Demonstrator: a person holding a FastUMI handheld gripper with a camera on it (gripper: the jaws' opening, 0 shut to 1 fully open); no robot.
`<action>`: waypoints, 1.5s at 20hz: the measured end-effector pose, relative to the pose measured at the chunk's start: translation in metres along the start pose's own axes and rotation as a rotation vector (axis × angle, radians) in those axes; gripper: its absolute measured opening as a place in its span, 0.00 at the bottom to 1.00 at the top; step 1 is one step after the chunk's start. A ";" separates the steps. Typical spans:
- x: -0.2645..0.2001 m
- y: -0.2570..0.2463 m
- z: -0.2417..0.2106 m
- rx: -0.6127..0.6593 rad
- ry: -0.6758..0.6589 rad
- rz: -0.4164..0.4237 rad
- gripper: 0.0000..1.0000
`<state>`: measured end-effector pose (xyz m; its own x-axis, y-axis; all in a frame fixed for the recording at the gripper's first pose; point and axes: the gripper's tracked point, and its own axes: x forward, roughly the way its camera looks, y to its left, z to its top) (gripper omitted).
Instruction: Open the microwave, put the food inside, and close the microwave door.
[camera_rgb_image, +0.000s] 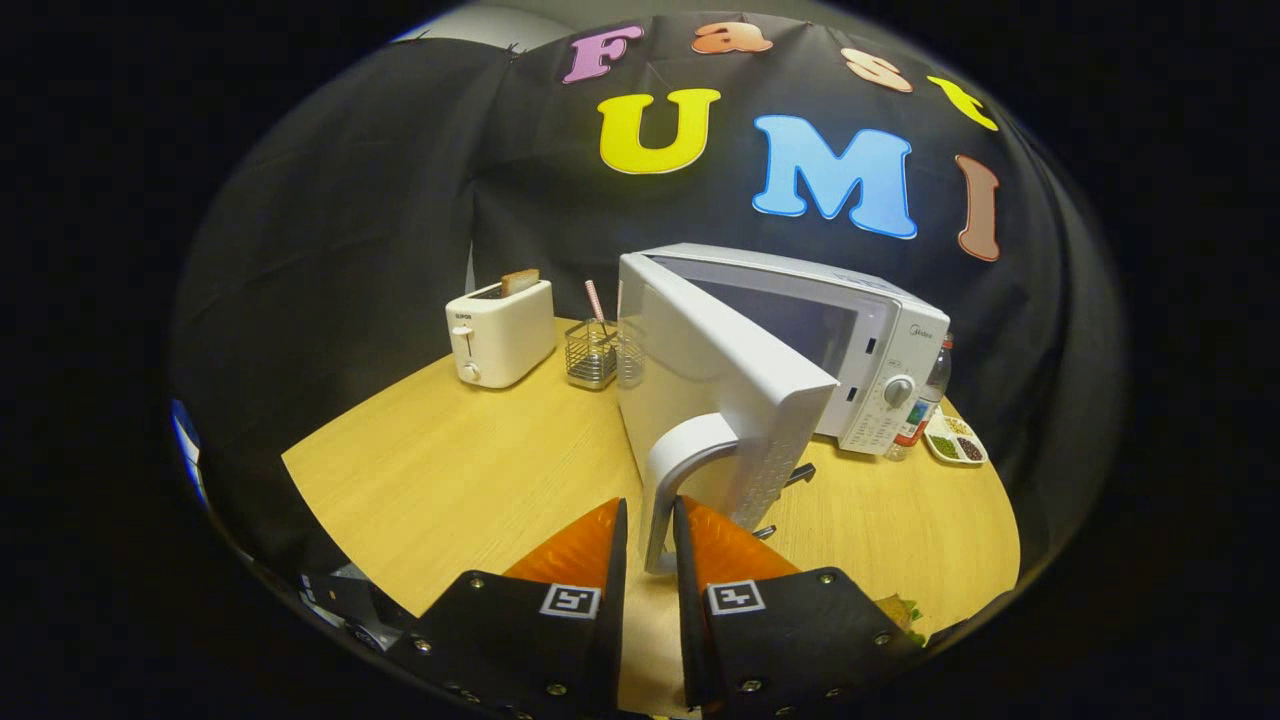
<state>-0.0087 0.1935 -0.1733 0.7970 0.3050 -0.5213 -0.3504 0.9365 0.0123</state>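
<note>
A white microwave (880, 340) stands at the back right of the round wooden table (450, 480). Its door (720, 380) is swung well open toward me, edge-on. The curved grey door handle (675, 455) runs down between my fingers. My gripper (650, 505) is shut on the lower part of that handle, one finger on each side. A bit of food with green leaves (900, 608) peeks out past the right finger at the table's near edge; most of it is hidden.
A white toaster (500, 335) with a bread slice in it stands at the back left. Beside it is a wire basket (592, 355) holding a striped straw. A bottle (930, 395) and a small divided dish (955, 440) sit right of the microwave.
</note>
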 end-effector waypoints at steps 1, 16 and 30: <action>0.000 0.008 0.000 0.014 -0.003 0.003 0.25; -0.019 0.143 0.023 0.065 -0.068 0.279 0.26; -0.094 0.050 0.057 0.249 -0.105 0.398 0.98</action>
<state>-0.0731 0.2215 -0.0756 0.6749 0.6521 -0.3454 -0.5203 0.7524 0.4039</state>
